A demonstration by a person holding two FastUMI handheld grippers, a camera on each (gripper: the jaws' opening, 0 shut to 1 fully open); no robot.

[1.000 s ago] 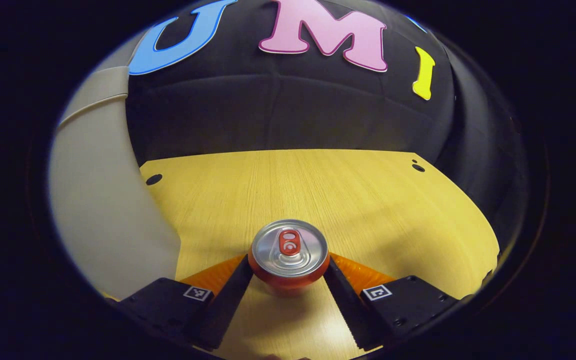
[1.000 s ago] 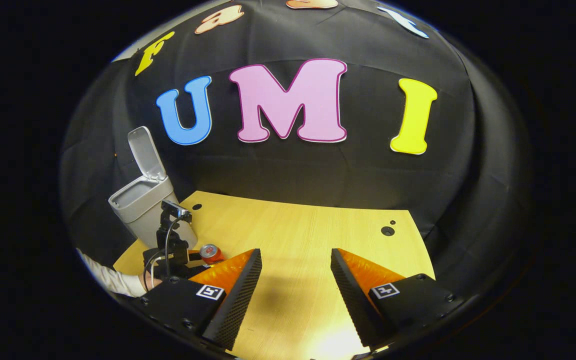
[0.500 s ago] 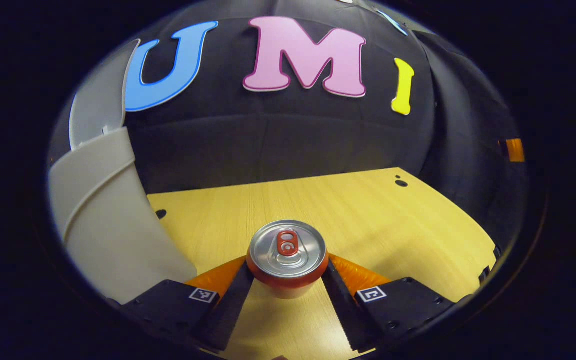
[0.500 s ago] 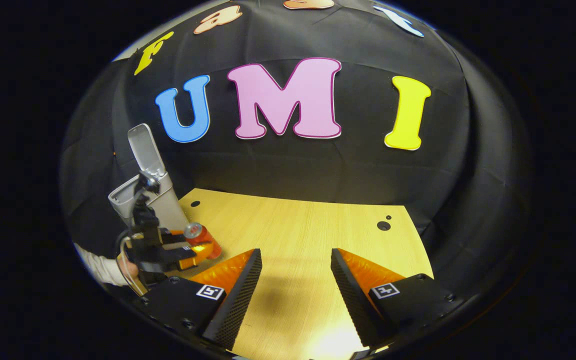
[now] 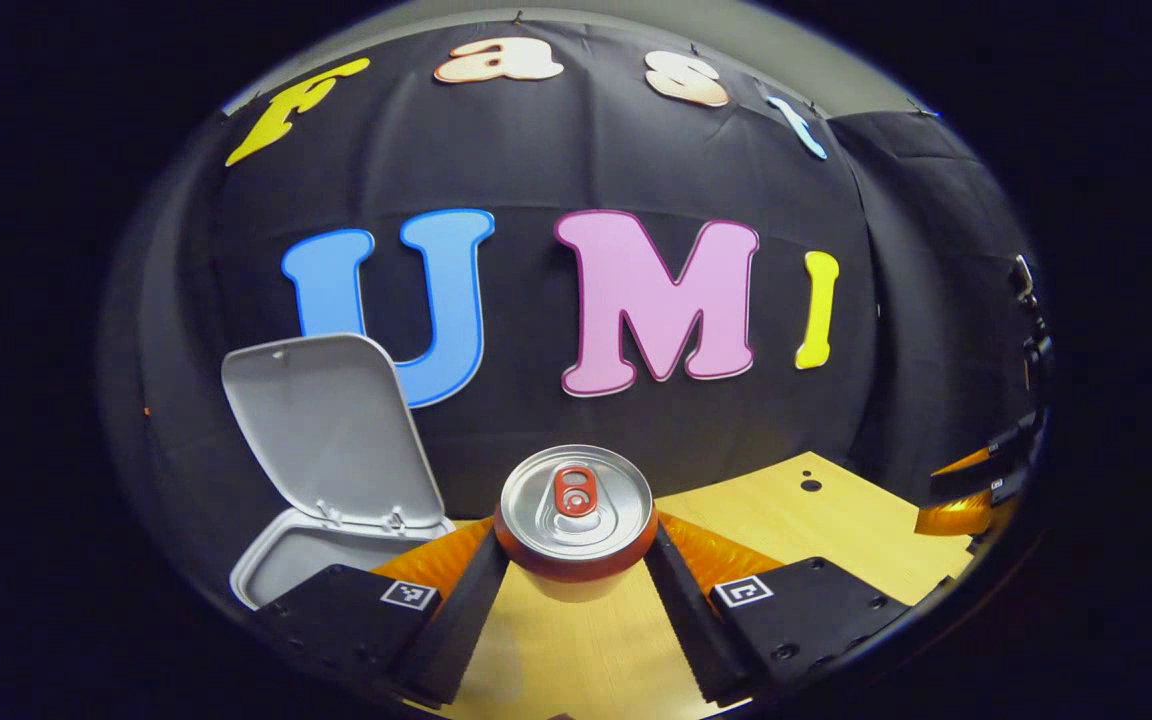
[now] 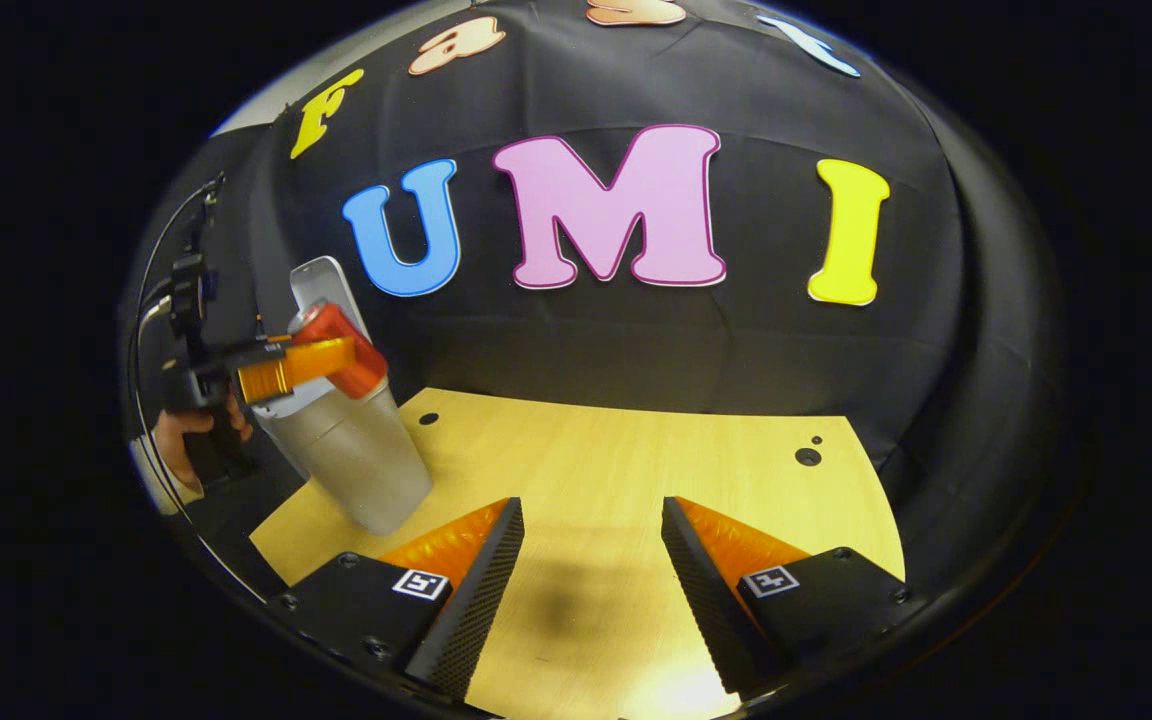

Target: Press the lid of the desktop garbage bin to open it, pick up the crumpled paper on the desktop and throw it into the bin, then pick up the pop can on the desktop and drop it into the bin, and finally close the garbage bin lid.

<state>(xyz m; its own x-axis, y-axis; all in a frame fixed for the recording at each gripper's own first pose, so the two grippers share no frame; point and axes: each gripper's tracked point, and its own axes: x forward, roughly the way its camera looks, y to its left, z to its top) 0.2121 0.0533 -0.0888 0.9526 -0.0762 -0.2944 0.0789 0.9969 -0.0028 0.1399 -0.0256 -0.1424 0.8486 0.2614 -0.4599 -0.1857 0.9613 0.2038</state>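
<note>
Red pop can (image 5: pixel 576 520), silver-topped, gripped upright in left tongs (image 5: pixel 576 580); right tongs (image 6: pixel 591 560) released

The bin (image 5: pixel 281 560) has its front wall hidden behind the left gripper (image 5: pixel 576 575); beside the bin, the pop can (image 5: pixel 576 520) shows just its top.

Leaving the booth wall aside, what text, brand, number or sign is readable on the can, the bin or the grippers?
Red pop can with a silver top, held between the left gripper fingers: no readable print; its side is too small to read in the right gripper view.
Grey plastic desktop bin and its raised lid: no text.
Square black-and-white markers on the left gripper and the right gripper: patterns, no words.
</note>
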